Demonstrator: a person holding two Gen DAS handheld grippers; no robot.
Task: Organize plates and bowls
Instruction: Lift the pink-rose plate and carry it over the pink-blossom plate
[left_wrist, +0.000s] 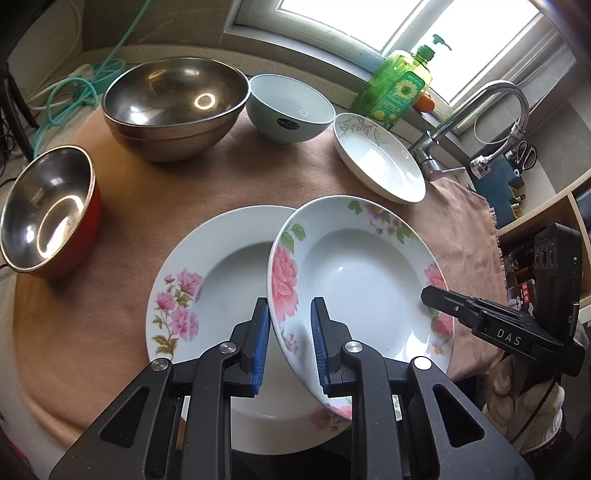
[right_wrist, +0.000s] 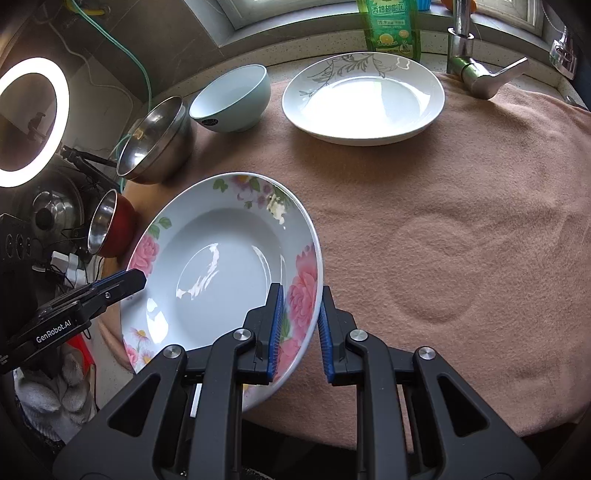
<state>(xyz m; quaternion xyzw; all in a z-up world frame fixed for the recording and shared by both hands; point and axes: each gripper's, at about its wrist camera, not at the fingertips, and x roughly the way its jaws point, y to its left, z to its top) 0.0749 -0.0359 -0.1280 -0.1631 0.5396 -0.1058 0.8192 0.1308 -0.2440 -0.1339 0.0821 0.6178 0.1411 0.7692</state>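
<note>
A rose-patterned deep plate (left_wrist: 354, 280) is held tilted above a second flowered plate (left_wrist: 207, 280) that lies on the pink cloth (left_wrist: 129, 206). My left gripper (left_wrist: 290, 343) straddles the held plate's left rim, its jaws set close around it. My right gripper (right_wrist: 301, 328) straddles the opposite rim of the same plate (right_wrist: 214, 266), jaws close around it; its black finger shows in the left wrist view (left_wrist: 461, 310). A leaf-patterned plate (left_wrist: 380, 158) (right_wrist: 364, 98), a pale blue bowl (left_wrist: 290, 107) (right_wrist: 231, 99), a large steel bowl (left_wrist: 173, 103) (right_wrist: 157, 142) and a red steel-lined bowl (left_wrist: 48, 210) (right_wrist: 110, 225) stand behind.
A green dish-soap bottle (left_wrist: 397, 85) and a faucet (left_wrist: 476, 110) stand at the back right by the window. A ring light (right_wrist: 33, 118) and a pot (right_wrist: 51, 214) are at the left. Green hose (left_wrist: 74, 88) lies at the back left. The cloth (right_wrist: 461, 240) covers the counter.
</note>
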